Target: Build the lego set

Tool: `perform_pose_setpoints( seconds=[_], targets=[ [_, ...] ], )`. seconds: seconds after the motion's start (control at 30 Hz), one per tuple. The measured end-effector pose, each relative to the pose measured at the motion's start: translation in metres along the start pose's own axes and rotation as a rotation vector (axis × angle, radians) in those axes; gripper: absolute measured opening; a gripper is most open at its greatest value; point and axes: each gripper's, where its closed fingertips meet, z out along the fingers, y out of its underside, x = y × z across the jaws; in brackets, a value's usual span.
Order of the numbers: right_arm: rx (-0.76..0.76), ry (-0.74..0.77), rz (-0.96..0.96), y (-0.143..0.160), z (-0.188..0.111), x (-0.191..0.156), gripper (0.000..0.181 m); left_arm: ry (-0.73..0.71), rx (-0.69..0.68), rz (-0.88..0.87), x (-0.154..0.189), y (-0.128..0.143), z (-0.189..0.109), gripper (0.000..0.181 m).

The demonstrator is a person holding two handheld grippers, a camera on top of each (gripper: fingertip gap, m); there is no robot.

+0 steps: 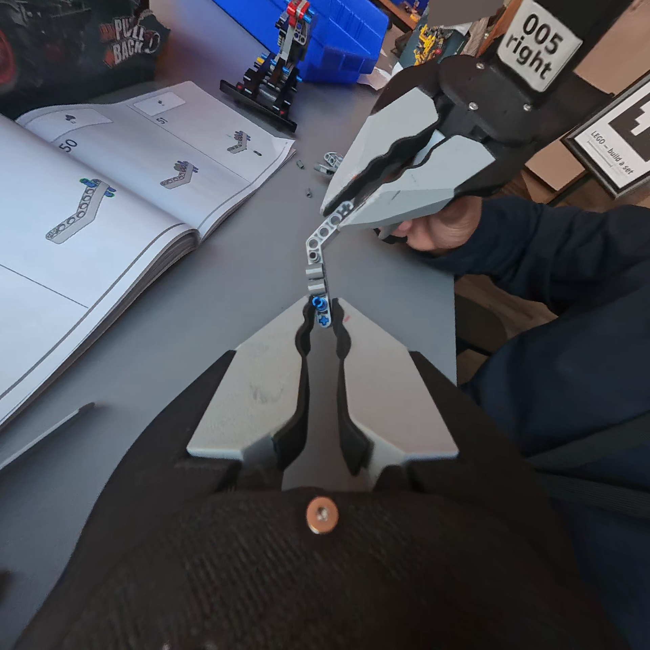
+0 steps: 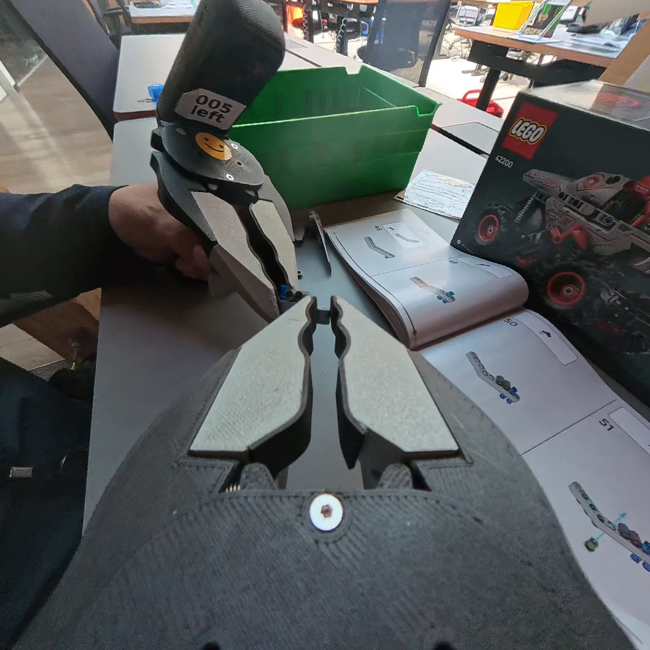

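One bent grey beam [image 1: 318, 242] held over the surface [image 1: 218, 316] btwn 2 grippers: left gripper [image 1: 322, 311] clamped on its lower end w/ 2 blue pins [image 1: 320, 311], right gripper [image 1: 343, 211] clamped on the upper end. One open manual [image 1: 116, 197] lies left, one part-built model [image 1: 278, 74] stands behind it, a few loose bits [image 1: 325, 163] nearby. Right wrist view: 1 green bin [image 2: 337, 140], 1 box [image 2: 569, 211].

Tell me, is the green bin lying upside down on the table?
No, the green bin stands upright behind the left gripper, with its open top facing up.
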Motion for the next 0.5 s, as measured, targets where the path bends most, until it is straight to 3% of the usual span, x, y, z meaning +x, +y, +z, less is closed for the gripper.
perform_pose_setpoints(
  seconds=[0.17, 0.27, 0.5],
  targets=[
    [-0.142, -0.095, -0.056, 0.023, 0.002, -0.004, 0.013, -0.073, -0.109, 0.056, -0.009, 0.014, 0.0, 0.004],
    [-0.155, -0.128, -0.099, 0.023, 0.001, -0.005, 0.008, -0.11, -0.201, 0.104, -0.01, 0.026, 0.005, 0.003],
    [-0.341, -0.271, -0.117, 0.054, 0.012, -0.021, 0.007, -0.053, -0.252, 0.082, -0.004, 0.036, 0.01, 0.003]
  ],
)
